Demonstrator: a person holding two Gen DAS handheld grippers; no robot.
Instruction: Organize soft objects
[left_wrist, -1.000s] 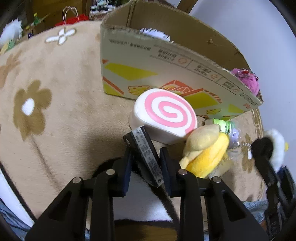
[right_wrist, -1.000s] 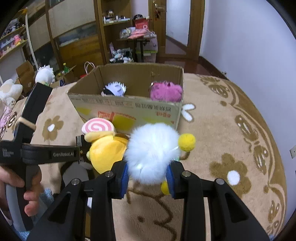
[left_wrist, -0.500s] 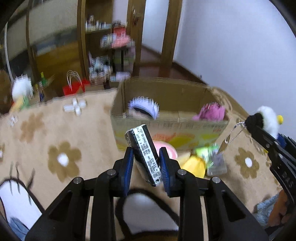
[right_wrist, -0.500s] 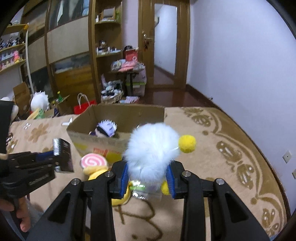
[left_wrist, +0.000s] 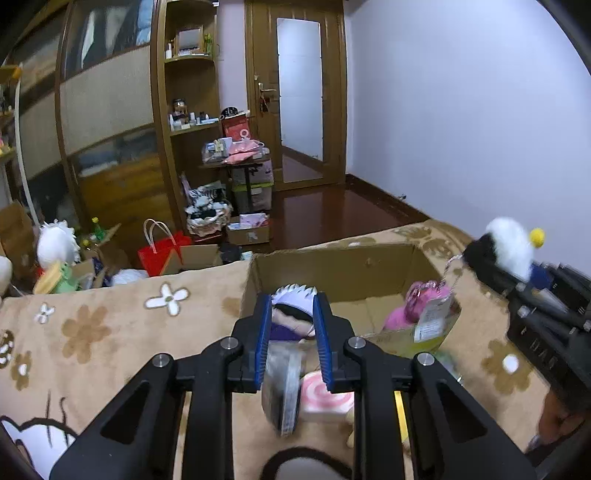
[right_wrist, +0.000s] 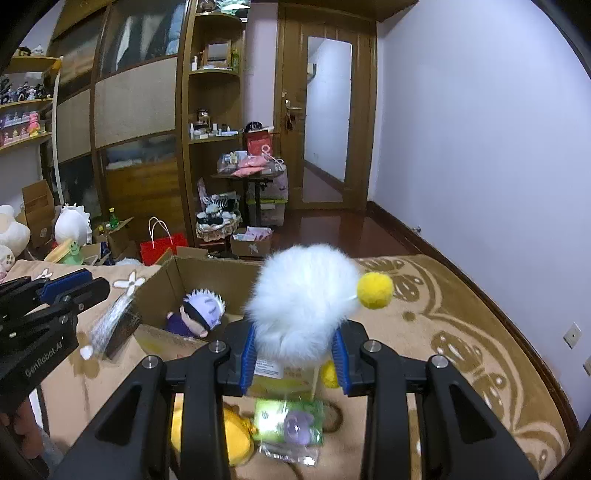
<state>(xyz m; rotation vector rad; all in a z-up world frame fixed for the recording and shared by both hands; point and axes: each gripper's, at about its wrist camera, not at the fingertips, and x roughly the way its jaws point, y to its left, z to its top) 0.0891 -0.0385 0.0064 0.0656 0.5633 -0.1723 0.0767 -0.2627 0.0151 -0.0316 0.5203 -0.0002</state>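
left tongs (left_wrist: 290, 343): released, jaws apart; a blurred wrapped packet (left_wrist: 282, 391) hangs just below them, looks to be dropping free, short of the box.
right tongs (right_wrist: 295, 358): clenched on the white fluffy toy (right_wrist: 303, 299), its yellow pompom (right_wrist: 373, 290) sticking out to the right, held above the near wall of the cardboard box (right_wrist: 159, 280).
box contents: white-haired doll (right_wrist: 201, 308) at the left end, pink plush (left_wrist: 417, 304) at the right end.
on the rug (right_wrist: 443, 317), against the near wall of the box: swirl cushion (left_wrist: 325, 397), yellow plush (right_wrist: 236, 439), green packet (right_wrist: 290, 428).
step in hand, as i judge it: loading the box.
next: carry the fluffy toy past the near wall, then part the jaws.
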